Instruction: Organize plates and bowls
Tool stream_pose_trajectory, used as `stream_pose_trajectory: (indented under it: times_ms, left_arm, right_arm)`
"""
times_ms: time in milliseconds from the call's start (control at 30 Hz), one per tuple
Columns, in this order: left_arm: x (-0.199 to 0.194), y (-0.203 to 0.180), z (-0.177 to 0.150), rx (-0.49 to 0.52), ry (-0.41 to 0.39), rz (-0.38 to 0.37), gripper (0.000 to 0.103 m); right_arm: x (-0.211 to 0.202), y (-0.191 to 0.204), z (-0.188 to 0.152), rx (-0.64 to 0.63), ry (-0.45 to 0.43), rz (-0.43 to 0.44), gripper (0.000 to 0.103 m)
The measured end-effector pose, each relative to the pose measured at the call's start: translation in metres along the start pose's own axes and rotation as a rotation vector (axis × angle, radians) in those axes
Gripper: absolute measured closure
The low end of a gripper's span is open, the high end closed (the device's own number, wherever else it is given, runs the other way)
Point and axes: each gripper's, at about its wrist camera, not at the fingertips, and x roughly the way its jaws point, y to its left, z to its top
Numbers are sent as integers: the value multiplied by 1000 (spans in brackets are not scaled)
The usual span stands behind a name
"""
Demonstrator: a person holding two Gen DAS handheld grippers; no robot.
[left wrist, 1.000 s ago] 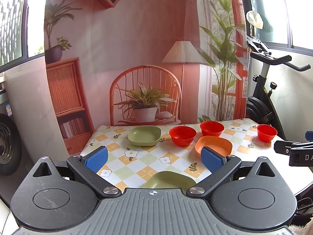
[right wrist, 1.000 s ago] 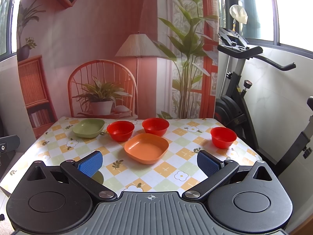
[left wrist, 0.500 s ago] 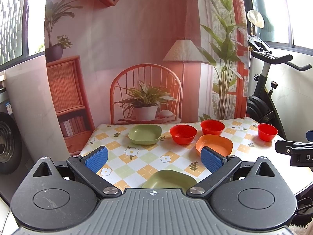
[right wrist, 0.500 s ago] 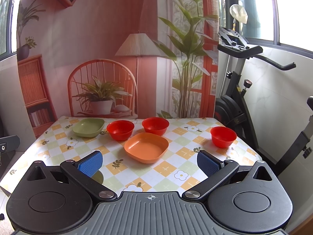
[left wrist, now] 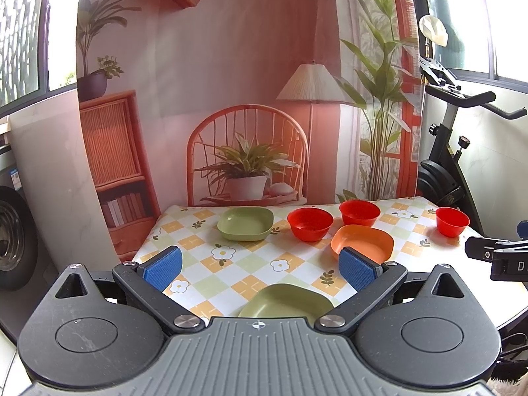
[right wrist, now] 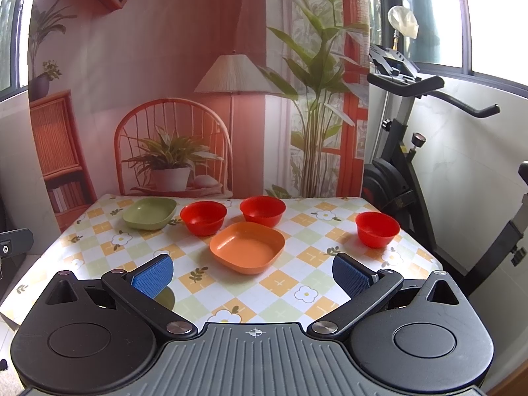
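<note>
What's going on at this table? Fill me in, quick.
A person holds a claw in each hand over a table of dishes to be organized. Both the left claw and right claw are open and holding nothing. Three red bowls, an orange plate and a far green plate sit apart; a near green plate lies below the left claw. Nothing is stacked yet.

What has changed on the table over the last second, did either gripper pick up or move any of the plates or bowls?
Nothing visibly changed. The left gripper and right gripper hover with jaws open and empty, and the green plates, orange plate and three red bowls sit where they were on the checked tablecloth.
</note>
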Motion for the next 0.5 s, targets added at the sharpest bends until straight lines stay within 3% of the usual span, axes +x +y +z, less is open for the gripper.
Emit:
stream_pose_trajectory:
  times_ms: [500]
  left_arm:
    - [0, 1, 0, -5, 7, 1, 1]
  right_arm:
    - [0, 1, 0, 0, 3, 0, 0]
